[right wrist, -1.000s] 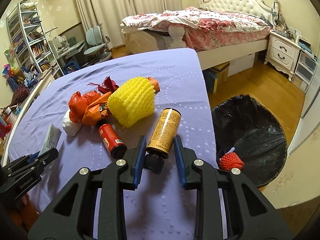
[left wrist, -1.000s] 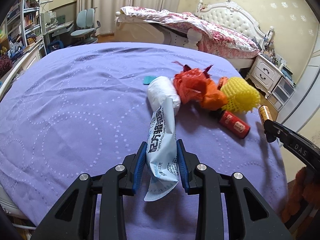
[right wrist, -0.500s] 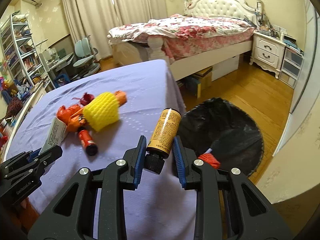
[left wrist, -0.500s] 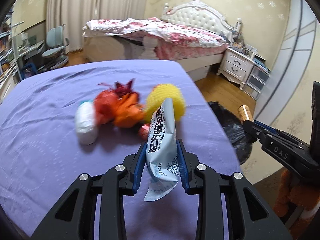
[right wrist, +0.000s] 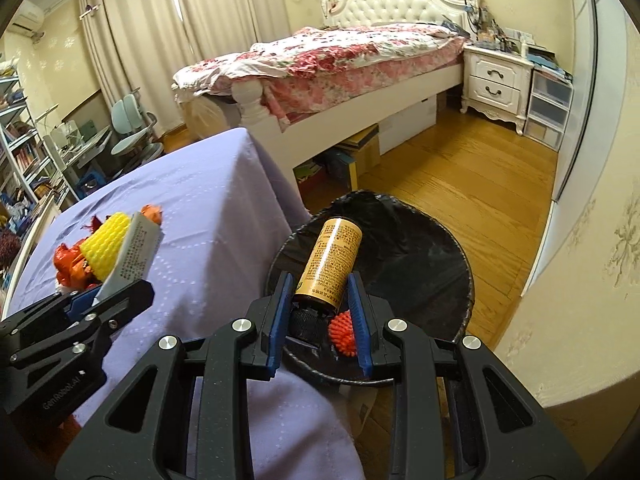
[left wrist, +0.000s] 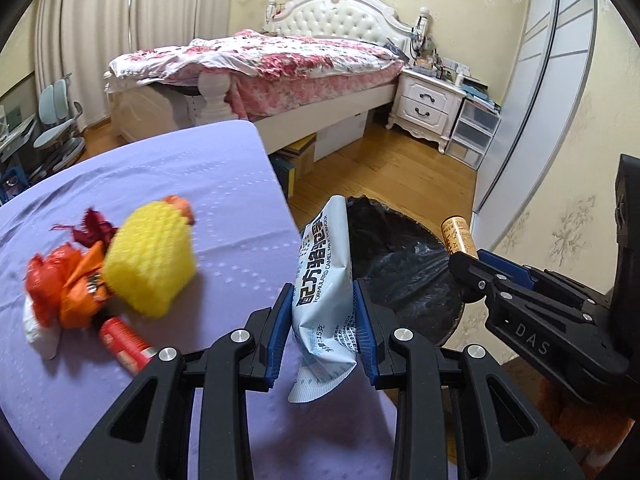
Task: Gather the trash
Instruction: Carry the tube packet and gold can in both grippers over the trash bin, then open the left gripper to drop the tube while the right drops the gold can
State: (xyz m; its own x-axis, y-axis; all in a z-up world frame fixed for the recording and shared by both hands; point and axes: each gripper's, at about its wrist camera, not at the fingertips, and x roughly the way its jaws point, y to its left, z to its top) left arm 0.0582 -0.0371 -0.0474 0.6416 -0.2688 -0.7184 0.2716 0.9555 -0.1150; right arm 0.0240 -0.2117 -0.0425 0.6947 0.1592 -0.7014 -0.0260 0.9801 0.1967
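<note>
Both grippers have swung away from the pile on the purple table toward the black bin. Going left to right, the left gripper [left wrist: 322,324] clamps a pale blue packet [left wrist: 325,276] upright with the bin [left wrist: 404,276] ahead and to its right. The right gripper [right wrist: 320,312] clamps a gold bottle [right wrist: 330,266], its long axis pointing forward, directly over the bin [right wrist: 420,256], so it looks nearer to dropping.

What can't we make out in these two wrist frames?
- Left wrist view: red can, yellow foam net and orange wrappers are motion-blurred; labels unreadable.
- Left wrist view: trash bag interior hidden behind milk powder pouch.
- Right wrist view: orange net partly hidden by right gripper and bottle.
</note>
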